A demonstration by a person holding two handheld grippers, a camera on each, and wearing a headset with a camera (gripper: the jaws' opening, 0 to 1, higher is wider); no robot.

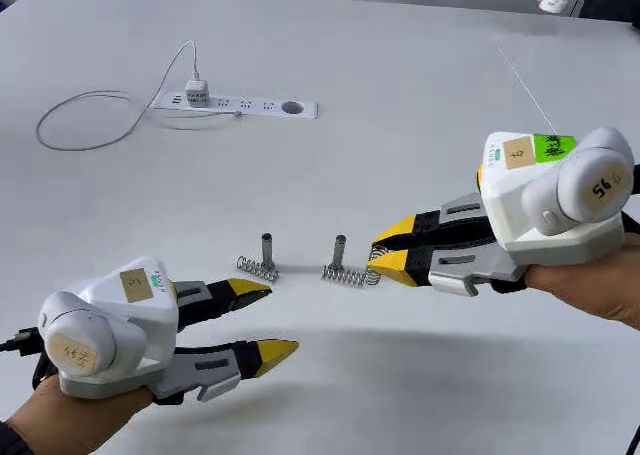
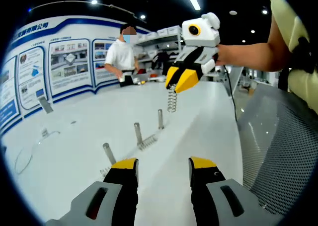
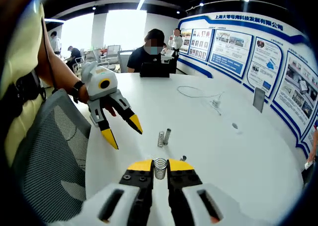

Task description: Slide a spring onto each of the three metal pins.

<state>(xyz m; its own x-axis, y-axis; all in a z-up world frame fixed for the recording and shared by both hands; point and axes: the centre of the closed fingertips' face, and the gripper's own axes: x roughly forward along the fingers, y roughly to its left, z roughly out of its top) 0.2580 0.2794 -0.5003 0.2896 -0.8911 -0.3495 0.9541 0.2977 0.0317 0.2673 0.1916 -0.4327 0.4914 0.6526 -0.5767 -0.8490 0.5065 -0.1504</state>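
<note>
Two pins (image 1: 339, 250) stand upright at mid-frame in the head view, on a plain pale-grey table (image 1: 420, 145). Loose springs (image 1: 257, 268) lie flat at the foot of each. Right claw (image 1: 380, 259) at right of centre: jaws pressed together on the held spring (image 1: 374, 267), just beside the right-hand pin. Left claw (image 1: 272, 321) at lower left: jaws apart, nothing between them. Upper left: power strip (image 1: 240, 105) with a white charger (image 1: 196, 92) plugged in and a looping cable (image 1: 80, 110).

Left gripper view: own jaws apart at the bottom of the frame. Three pins run in a row up the middle, and one loose spring lies against the middle pin. Right claw at upper centre; the held spring hangs from its tips, near the farthest pin but apart from it. Room: blue-and-white wall boards (image 2: 54, 67) at left, ceiling spotlights, and a standing person (image 2: 121, 54) beyond the table. Mesh chair back (image 2: 278, 151) at right.

Right gripper view: own jaws clamped on the held spring at bottom centre, seen end-on. Beyond it is one pin with a spring just beside it. A second pin top shows near the claw tips. Left claw left of centre, jaws spread. A seated person (image 3: 154, 49) is at the table's far end. Mesh chair back at left, wall boards at right.
</note>
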